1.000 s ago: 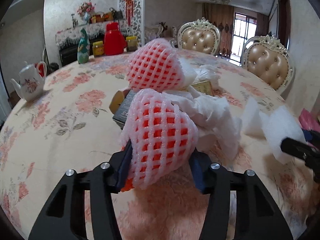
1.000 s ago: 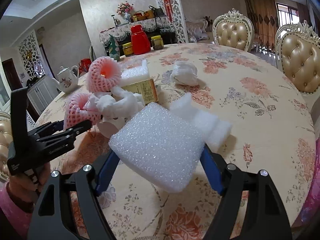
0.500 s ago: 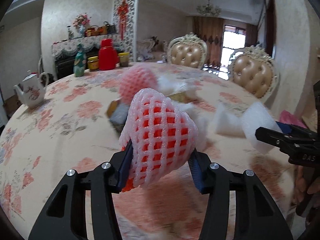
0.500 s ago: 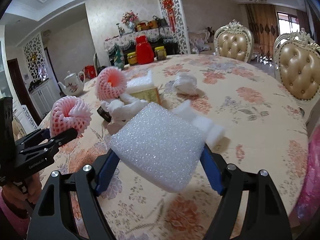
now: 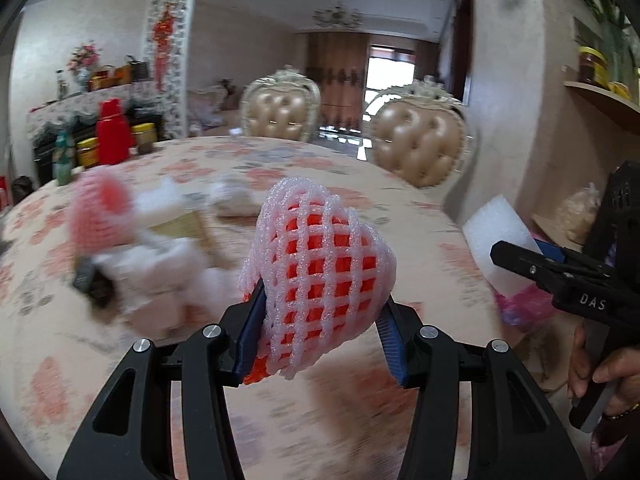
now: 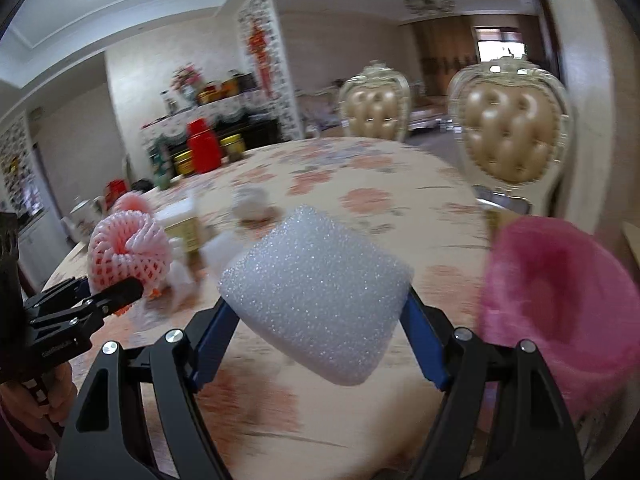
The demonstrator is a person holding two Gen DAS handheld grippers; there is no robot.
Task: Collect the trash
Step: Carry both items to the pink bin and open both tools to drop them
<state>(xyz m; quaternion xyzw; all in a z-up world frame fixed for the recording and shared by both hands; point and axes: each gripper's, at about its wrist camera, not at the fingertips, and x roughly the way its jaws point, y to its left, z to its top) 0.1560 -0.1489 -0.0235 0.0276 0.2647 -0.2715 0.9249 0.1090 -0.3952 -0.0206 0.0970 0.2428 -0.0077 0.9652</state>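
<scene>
My left gripper [image 5: 320, 328] is shut on a pink foam fruit net [image 5: 320, 272] with orange inside, held above the floral table. My right gripper [image 6: 316, 320] is shut on a white foam block [image 6: 316, 296], also lifted off the table. The left wrist view shows the right gripper [image 5: 560, 268] with the foam block [image 5: 500, 236] at the right edge. The right wrist view shows the left gripper [image 6: 92, 300] with the fruit net [image 6: 128, 252] at the left. A pink bag [image 6: 560, 304] gapes open just right of the foam block. More trash [image 5: 148, 264] lies blurred on the table: another fruit net, white foam, paper.
The round table with a floral cloth [image 6: 360, 184] carries a red thermos [image 6: 204, 146] and jars at its far side. Two padded gold chairs [image 6: 516, 140] stand behind it. A hand [image 5: 600, 372] holds the right gripper's handle. A wooden shelf [image 5: 604, 100] is on the right wall.
Both grippers swung to the right with their loads, away from the trash pile. The pink bag has come into the right wrist view.
</scene>
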